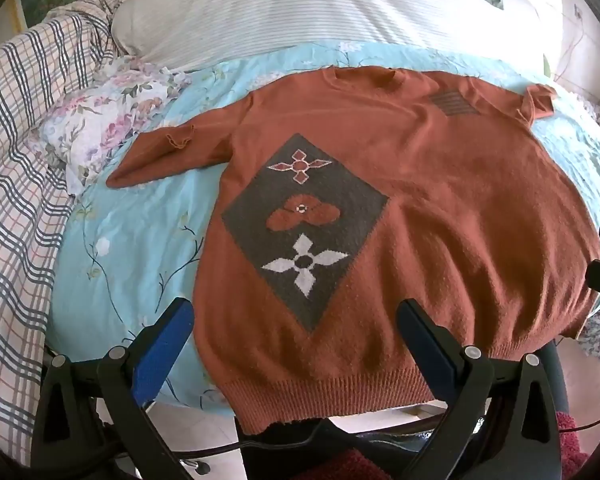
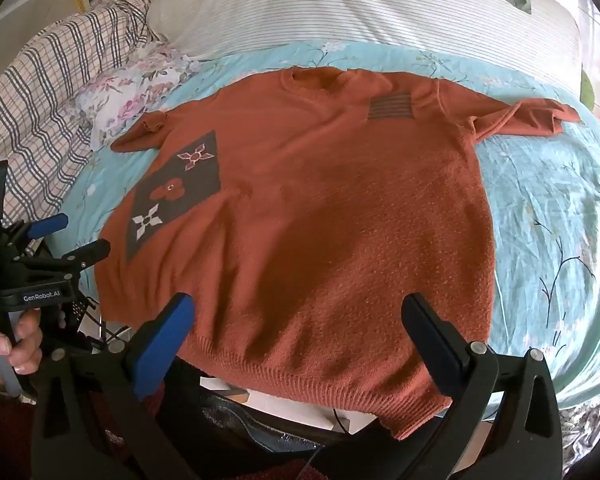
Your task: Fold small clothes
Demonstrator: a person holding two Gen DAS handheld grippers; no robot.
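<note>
A rust-orange knit sweater point(image 1: 440, 184) lies flat, front up, on a light blue floral bedsheet point(image 1: 140, 240). It has a grey diamond patch with three flower shapes point(image 1: 304, 224) and short sleeves spread to the left point(image 1: 160, 156) and right point(image 2: 532, 120). Its ribbed hem point(image 1: 328, 396) hangs over the near bed edge. My left gripper point(image 1: 296, 320) is open and empty, its jaws hovering over the hem on the sweater's left half. My right gripper point(image 2: 300, 316) is open and empty over the hem point(image 2: 320, 376) on the right half. The left gripper also shows in the right wrist view point(image 2: 76, 236).
A striped white pillow point(image 1: 300, 12) lies behind the sweater. A plaid blanket point(image 1: 16, 184) and a floral cloth point(image 1: 100, 116) are bunched at the left. The bed's near edge drops off below the hem, with floor and dark items underneath.
</note>
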